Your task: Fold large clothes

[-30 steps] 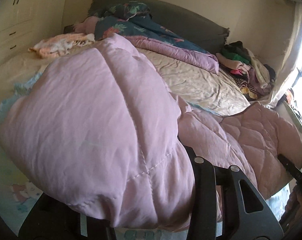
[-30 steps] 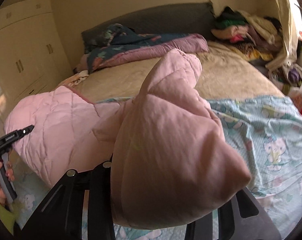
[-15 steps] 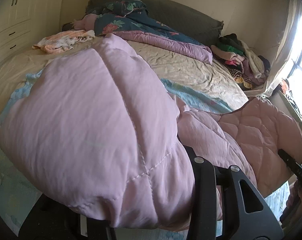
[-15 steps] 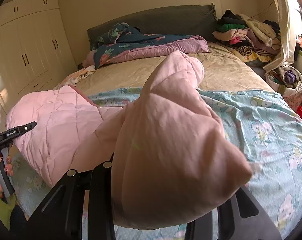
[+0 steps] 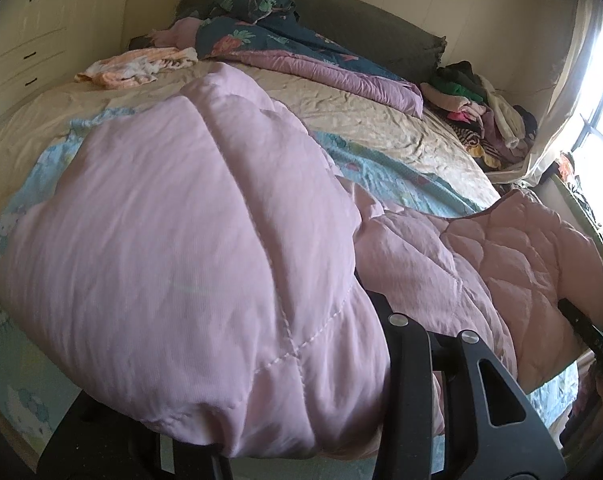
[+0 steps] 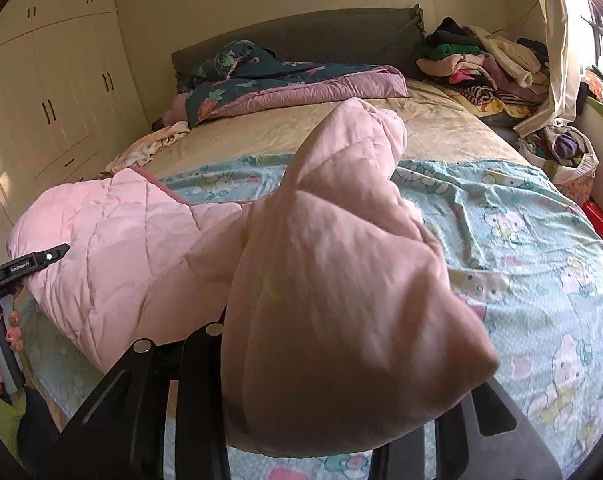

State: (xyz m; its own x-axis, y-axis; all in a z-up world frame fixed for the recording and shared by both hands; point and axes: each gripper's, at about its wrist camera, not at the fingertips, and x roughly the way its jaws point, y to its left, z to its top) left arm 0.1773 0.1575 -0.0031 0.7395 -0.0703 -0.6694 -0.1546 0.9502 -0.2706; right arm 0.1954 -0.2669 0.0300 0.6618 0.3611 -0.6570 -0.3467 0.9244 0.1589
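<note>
both tools (image 5: 297, 412) (image 6: 301, 408) still clamped on pink quilt (image 5: 173, 248), now farther back

The quilted garment (image 5: 173, 248) is pale pink with diamond stitching. The sheet (image 6: 521, 248) at the bed's foot edge is light blue with cartoon cats; the cover (image 6: 441, 132) beyond it is beige. At the dark grey headboard (image 6: 321, 36) lies a navy floral duvet (image 6: 269, 76) lined mauve.
</note>
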